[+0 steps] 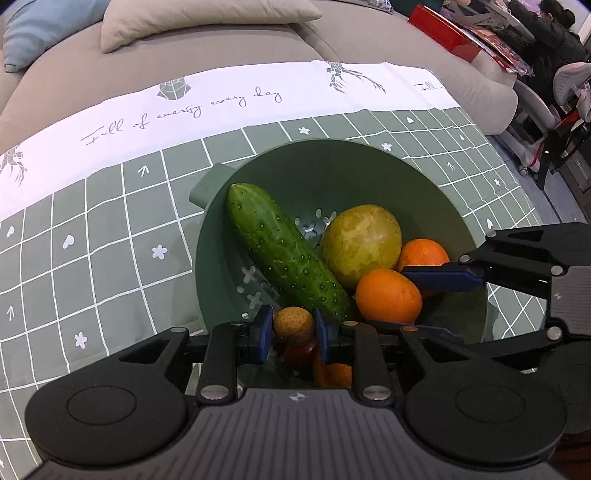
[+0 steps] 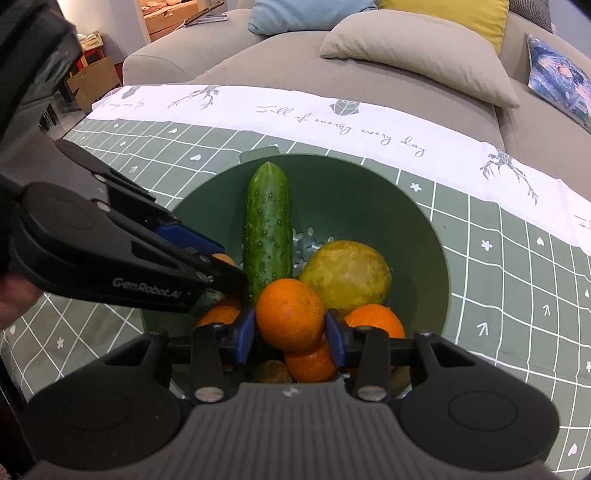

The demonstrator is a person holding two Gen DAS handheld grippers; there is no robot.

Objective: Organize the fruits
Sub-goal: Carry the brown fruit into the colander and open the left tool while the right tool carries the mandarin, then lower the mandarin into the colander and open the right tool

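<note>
A green colander bowl (image 1: 314,173) (image 2: 351,192) on the checked tablecloth holds a cucumber (image 1: 284,254) (image 2: 267,229), a yellow-green round fruit (image 1: 362,243) (image 2: 347,273) and several oranges. My left gripper (image 1: 293,332) is shut on a small tan-brown fruit (image 1: 293,323) low at the bowl's near side; in the right wrist view it (image 2: 221,269) reaches in from the left. My right gripper (image 2: 290,336) is shut on an orange (image 2: 290,314) (image 1: 388,295), its blue pads pressing both sides. Another orange (image 1: 424,253) lies behind it. More fruit lies hidden under the grippers.
The green and white tablecloth (image 1: 110,229) covers the table around the bowl. A grey sofa with cushions (image 2: 413,51) runs along the far edge. A red box (image 1: 443,33) and chairs (image 1: 569,85) stand at the back right. A hand (image 2: 14,299) holds the left gripper.
</note>
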